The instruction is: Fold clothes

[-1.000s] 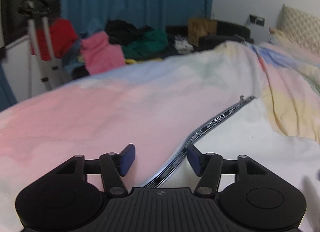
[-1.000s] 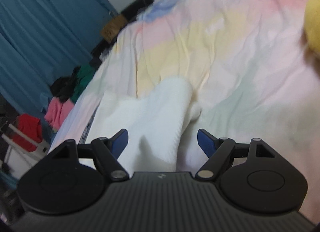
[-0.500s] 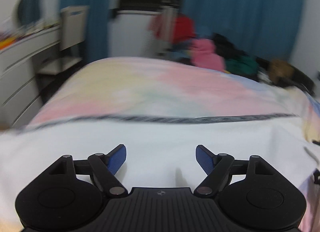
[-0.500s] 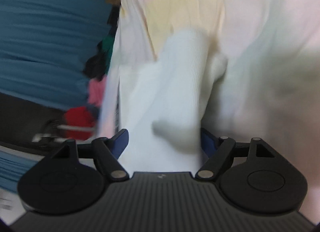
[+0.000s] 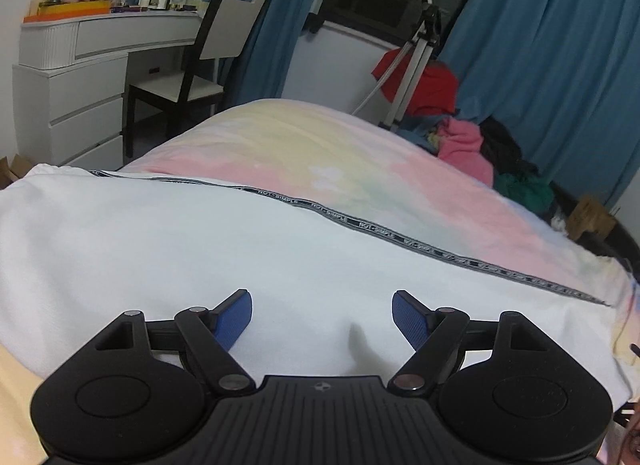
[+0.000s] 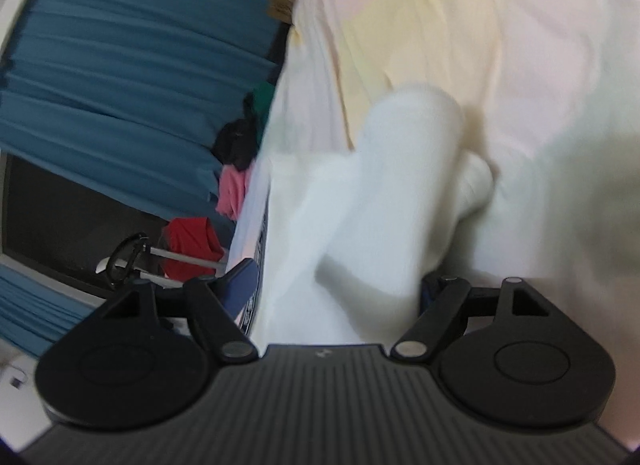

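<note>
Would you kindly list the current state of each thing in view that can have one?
Left claw: open, over the white garment, holding nothing.
Right claw: open, with white cloth bunched between its fingers.
White garment: spread on the bed, printed black band along its far edge.
Chair: upright at the dresser.
Clothes pile: unfolded, heaped.

We read one legible text: the words "NOT·SIMPLE", printed in white and repeated along a black band [image 5: 362, 223] that edges the white garment [image 5: 168, 249] in the left wrist view. Toward the far right the lettering blurs beyond reading. In the right wrist view the same band [image 6: 256, 293] is too blurred to read.
</note>
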The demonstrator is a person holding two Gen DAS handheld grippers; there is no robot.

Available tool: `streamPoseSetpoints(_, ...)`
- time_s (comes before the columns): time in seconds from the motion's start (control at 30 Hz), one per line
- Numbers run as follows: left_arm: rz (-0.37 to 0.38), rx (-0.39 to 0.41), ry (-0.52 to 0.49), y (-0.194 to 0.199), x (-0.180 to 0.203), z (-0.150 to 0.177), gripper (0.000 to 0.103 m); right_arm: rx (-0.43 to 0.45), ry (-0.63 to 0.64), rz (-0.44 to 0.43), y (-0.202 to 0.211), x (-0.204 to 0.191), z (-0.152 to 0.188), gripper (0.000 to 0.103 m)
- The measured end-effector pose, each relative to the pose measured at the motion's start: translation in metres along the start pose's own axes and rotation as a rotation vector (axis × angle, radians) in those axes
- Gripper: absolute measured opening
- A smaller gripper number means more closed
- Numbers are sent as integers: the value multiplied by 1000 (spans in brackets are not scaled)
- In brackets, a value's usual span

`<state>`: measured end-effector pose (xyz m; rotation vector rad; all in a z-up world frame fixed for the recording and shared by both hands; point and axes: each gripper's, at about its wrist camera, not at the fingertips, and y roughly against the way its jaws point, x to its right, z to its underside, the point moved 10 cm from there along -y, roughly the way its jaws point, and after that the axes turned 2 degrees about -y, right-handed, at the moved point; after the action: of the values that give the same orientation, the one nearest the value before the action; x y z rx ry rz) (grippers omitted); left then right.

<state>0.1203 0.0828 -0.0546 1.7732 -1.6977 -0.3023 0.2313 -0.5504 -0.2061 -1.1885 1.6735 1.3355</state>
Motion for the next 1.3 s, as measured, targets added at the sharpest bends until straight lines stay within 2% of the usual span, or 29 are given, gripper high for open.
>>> streamPoseSetpoints(0.13,-4,21,-29,3,3,2,79,-4,18,-51,-11,-7,-9,78)
streamPoseSetpoints(0.17,-1,18,-30,0,4,4,79,-3,20,-64,-13,-10,-11,73)
streamPoseSetpoints(0.23,10,4,-22,-6,4,5,79,22,62,-89,-9,-22,-16,51)
streamPoseSetpoints(0.37,25,-1,-26,-12,8,6,79,55,207,-200,2,-61,-16,49)
streamPoseSetpoints(0.43,32,-2,-34,-13,12,7,79,49,208,-150,-4,-56,-15,50)
streamPoseSetpoints(0.57,21,-5,-58,-18,13,12,79,-17,143,-20,-24,-23,-13,50)
streamPoseSetpoints(0.7,9,-3,-73,-23,14,13,79,-117,93,58,-47,4,-4,50)
streamPoseSetpoints(0.73,6,-3,-76,-24,14,13,79,-119,106,65,-48,5,-3,49)
streamPoseSetpoints(0.77,1,-1,-79,-25,15,14,79,-105,135,70,-48,2,-4,50)
streamPoseSetpoints(0.8,-2,2,-83,-26,15,15,79,-87,172,76,-48,-3,-6,38)
streamPoseSetpoints(0.83,-3,4,-87,-26,15,15,79,-68,207,84,-45,-8,-7,10)
streamPoseSetpoints(1.03,44,18,-111,-24,21,14,79,84,241,31,-16,-41,-12,9)
streamPoseSetpoints(1.1,57,37,-139,-20,28,13,80,135,247,42,-7,-42,-21,9)
streamPoseSetpoints(1.2,78,47,-182,-19,39,14,80,201,195,82,5,-25,-39,9)
streamPoseSetpoints(1.3,9,6,-220,-32,39,26,80,220,205,161,7,-3,-48,9)
